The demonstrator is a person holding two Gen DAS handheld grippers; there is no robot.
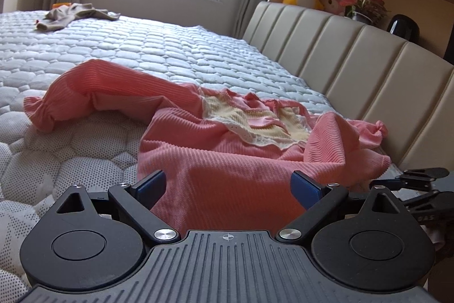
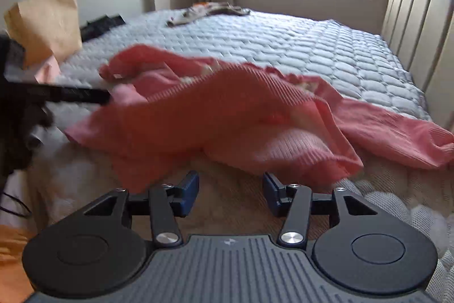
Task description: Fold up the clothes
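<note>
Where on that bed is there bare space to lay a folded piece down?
The widest free patch is the quilted mattress between the pink garment and the beige garment near the window. Another bare stretch lies left of the pink sleeve, toward the near edge. It is crowded along the headboard, where the pink garment spreads, right in front of both grippers.

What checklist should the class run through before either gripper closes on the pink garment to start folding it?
1. Left gripper open, hem between its fingers: ok.
2. Right gripper open, nothing held: ok.
3. Pink garment lying flat: not ok, it is bunched, with sleeves askew.
4. Right gripper lined up on an edge: cannot tell, its view is blurred.
5. Bare mattress beyond the garment for spreading: ok.
6. Beige garment well apart near the window: ok.
</note>
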